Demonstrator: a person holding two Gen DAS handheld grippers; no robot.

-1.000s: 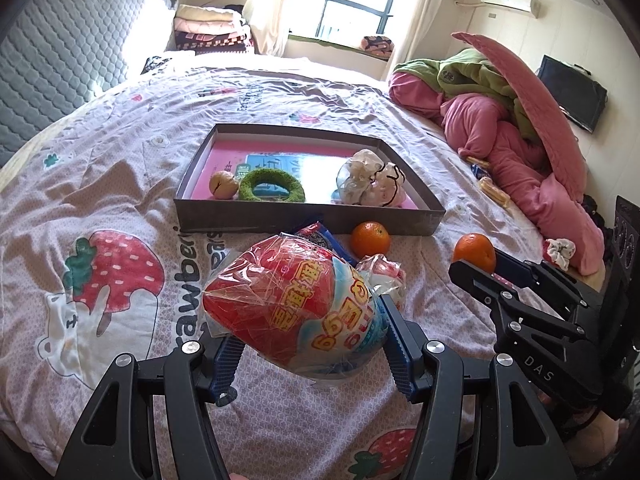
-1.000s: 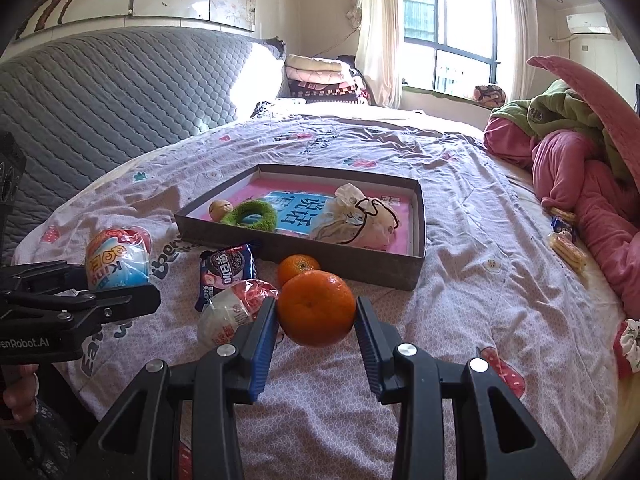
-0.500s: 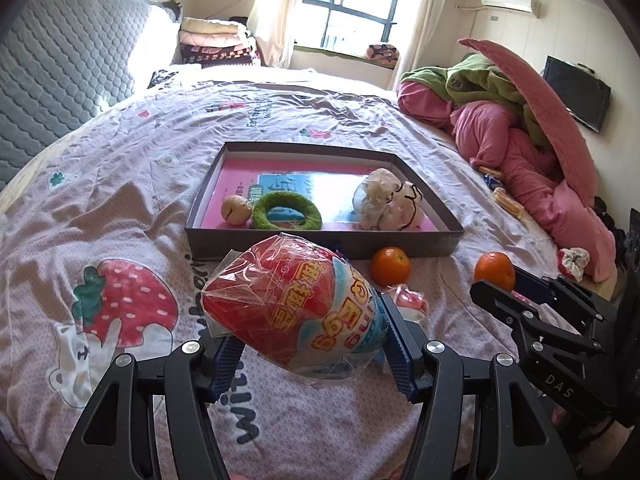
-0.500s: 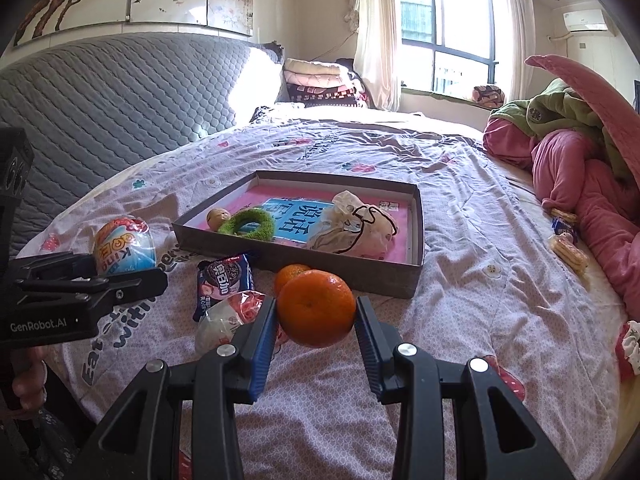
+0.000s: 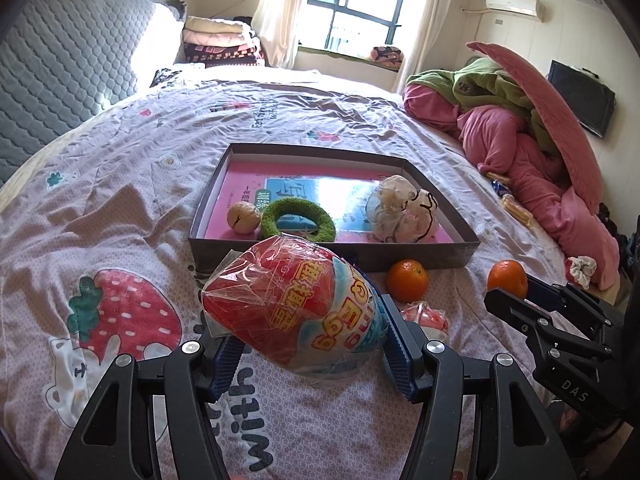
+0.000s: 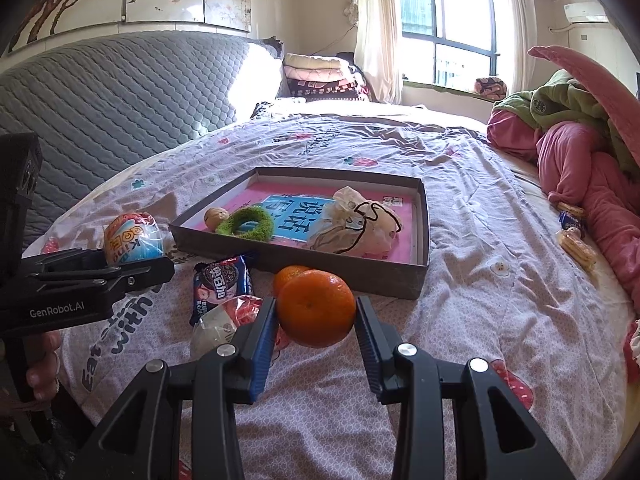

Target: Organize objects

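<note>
Currently two grippers, each loaded. Left gripper (image 5: pixel 304 344) is clamped about half-wide on one plastic-wrapped toy egg (image 5: pixel 292 304), red and blue, held clear above the bedsheet (image 5: pixel 120 184), pads on both sides. Right gripper (image 6: pixel 316 328) is closed narrow on one held mandarin (image 6: pixel 317 307), pads pressing left and right of it.

Count, near to far: two mandarins total, the held one plus a second mandarin (image 5: pixel 407 280) lying on the sheet just in front of the box wall. One crumpled red-white wrapper (image 6: pixel 224 320) just beside the right gripper's left finger. One dark cookie packet (image 6: pixel 222 284) beyond that, near the box. One shallow grey box (image 5: pixel 332 258) lies ahead of both grippers, not touching them. Inside: one pink book (image 5: pixel 316 188) as the floor layer, one walnut (image 5: pixel 243 217) at the left, one green fuzzy ring (image 5: pixel 298 222) touching beside it, one white drawstring pouch (image 5: pixel 402 214) at the right. Far right, a pink-green pile of bedding (image 5: pixel 532 128).
</note>
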